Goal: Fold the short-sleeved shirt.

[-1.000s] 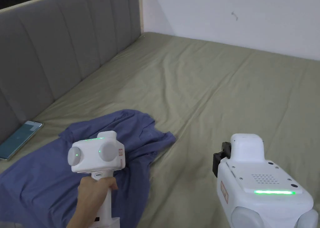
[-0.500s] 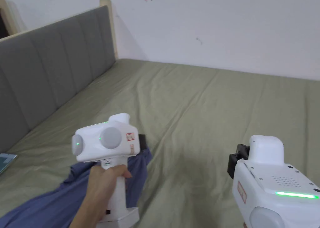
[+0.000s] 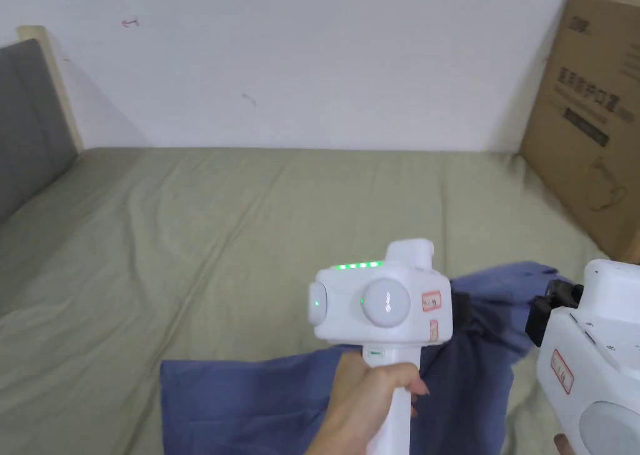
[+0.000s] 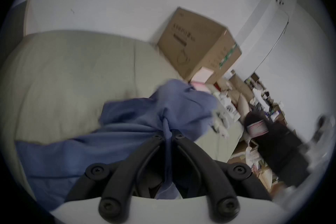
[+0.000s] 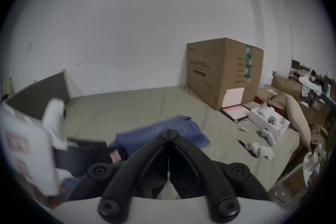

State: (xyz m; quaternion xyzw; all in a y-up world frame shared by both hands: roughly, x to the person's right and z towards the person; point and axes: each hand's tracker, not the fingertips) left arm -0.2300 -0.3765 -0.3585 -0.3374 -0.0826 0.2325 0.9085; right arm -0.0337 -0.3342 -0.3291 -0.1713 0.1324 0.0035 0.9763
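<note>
Shirt (image 3: 275,400), blue and still unfolded, lies rumpled across the near part of the bed (image 3: 250,225), its far right end lifted. Step in hand, by judgement: carrying or spreading the shirt before the first fold; next, lay it flat and smooth. Left gripper (image 4: 168,134): fingers closed on a bunched pinch of shirt. Right gripper (image 5: 168,131): fingers closed together, apparently holding nothing, above the shirt's right end.
</note>
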